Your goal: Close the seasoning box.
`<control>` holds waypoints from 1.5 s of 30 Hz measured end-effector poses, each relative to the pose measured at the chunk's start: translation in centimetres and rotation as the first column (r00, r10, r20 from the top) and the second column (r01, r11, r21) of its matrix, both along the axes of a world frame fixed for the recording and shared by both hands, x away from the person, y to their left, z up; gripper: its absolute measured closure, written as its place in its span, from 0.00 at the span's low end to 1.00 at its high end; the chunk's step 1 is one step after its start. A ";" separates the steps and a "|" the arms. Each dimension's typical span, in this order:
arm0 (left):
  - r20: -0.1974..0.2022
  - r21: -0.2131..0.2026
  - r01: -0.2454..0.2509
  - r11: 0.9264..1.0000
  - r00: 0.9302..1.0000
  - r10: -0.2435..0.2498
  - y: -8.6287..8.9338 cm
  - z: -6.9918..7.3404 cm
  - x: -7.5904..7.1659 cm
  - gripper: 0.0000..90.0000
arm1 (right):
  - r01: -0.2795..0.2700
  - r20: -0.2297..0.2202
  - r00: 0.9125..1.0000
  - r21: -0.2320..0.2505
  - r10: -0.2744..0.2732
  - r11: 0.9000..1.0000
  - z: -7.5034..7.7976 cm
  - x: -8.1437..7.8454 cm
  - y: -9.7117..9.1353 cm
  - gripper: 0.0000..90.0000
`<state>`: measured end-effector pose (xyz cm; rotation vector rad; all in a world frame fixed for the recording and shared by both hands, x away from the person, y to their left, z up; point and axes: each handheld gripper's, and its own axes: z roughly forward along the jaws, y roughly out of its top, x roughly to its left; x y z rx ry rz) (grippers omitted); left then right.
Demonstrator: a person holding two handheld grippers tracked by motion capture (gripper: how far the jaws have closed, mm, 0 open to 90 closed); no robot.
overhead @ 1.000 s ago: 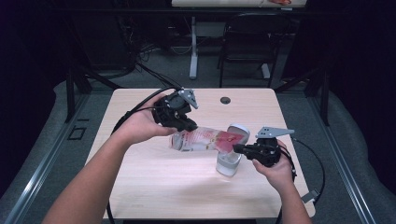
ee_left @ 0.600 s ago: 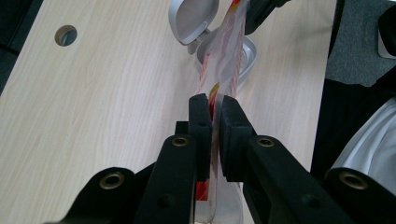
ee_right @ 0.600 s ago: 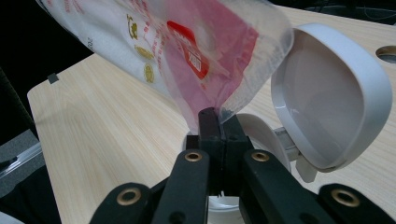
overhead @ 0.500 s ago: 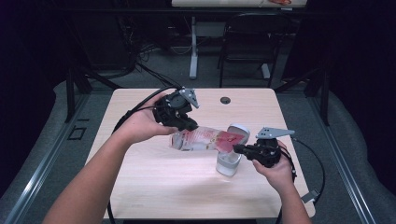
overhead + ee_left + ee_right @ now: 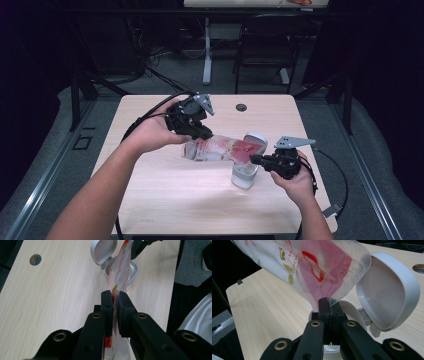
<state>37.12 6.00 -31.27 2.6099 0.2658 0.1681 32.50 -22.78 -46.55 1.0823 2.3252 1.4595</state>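
A pale wooden table (image 5: 165, 200) is seen, with a small round hole (image 5: 241, 107) near its far edge. Above it a clear plastic bag (image 5: 220, 148) with red print is stretched between both grippers, its lower end over a small white bin (image 5: 244, 175) with its hinged lid (image 5: 254, 140) raised. The left gripper (image 5: 206, 135) is clamped on the bag's upper end; the right gripper (image 5: 254, 159) is pinched shut on the bag's lower edge.

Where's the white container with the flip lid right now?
In the high view, the white container stands right of the table's centre, lid open, beneath the plastic bag's lower end, beside the right tool.
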 end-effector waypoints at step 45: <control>0.006 0.011 0.019 1.000 1.000 -0.019 -1.2 0.6 0.2 0.95 | 0.008 -0.010 1.000 0.003 -0.008 1.000 -0.3 0.0 -0.4 1.00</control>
